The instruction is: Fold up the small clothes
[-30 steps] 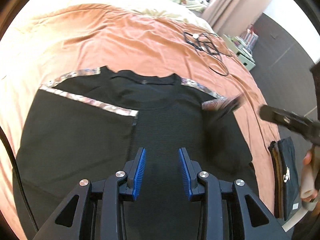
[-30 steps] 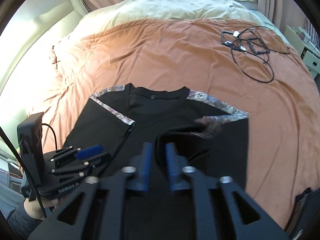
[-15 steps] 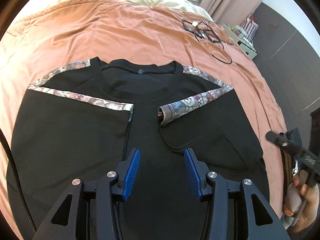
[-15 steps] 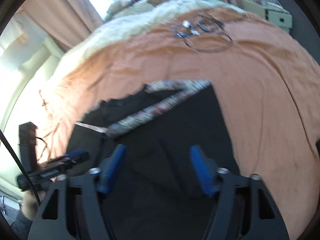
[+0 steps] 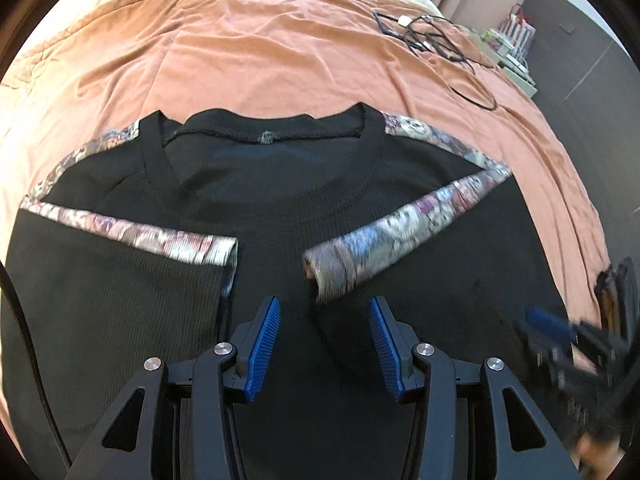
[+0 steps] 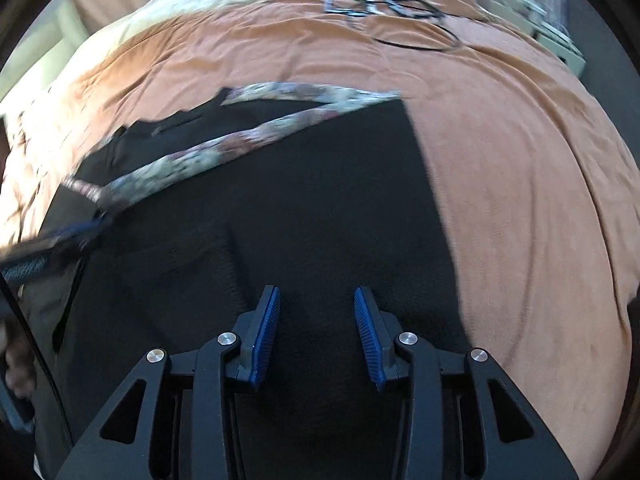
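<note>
A second ago our right tongs (image 6: 316,336) were carrying the patterned right sleeve (image 5: 404,228) across the black shirt (image 5: 320,184); now they stand open and empty, the sleeve dropped inward, its cuff end curled rather than flat. With the left sleeve (image 5: 132,232) already turned in, both side folds look done and the bottom-up fold comes next, we judge. The shirt lies spread on the orange bedspread (image 5: 280,52). Our left tongs (image 5: 324,344), open too, hover low over the chest; the right pair has pulled back toward the hem.
</note>
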{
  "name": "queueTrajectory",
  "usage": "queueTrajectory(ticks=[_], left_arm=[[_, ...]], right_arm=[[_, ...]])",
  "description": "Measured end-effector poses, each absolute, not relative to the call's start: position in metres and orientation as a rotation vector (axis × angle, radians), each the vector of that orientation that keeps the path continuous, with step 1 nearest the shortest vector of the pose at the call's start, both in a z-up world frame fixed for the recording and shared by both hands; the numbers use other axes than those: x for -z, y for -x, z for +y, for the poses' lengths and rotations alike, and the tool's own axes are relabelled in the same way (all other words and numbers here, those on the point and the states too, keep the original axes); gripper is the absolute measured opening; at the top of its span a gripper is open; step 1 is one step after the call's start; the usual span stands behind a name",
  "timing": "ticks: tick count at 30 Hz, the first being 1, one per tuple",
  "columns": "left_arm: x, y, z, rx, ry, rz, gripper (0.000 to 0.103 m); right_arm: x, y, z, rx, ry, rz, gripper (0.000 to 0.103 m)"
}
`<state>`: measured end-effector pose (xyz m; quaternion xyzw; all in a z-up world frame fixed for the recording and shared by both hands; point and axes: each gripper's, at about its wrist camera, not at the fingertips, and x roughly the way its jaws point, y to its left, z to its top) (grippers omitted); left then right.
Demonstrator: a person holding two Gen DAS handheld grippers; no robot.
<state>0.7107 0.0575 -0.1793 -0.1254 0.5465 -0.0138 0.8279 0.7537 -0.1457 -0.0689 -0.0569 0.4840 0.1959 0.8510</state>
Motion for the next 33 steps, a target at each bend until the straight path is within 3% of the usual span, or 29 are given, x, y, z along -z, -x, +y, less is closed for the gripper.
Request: queueTrajectory(ticks=[12, 33], left_arm=[[0.173, -0.711, 0.077, -0.049, 0.261, 1.147, 0.049], [0.096, -0.57, 0.156, -0.093, 0.323, 1.08, 0.049]], right_arm=[[0.07, -0.712, -0.131, -0.719, 0.031, 1.092, 0.036], [0.061, -0.731, -0.215, -0.438, -0.044, 1.026, 0.036]])
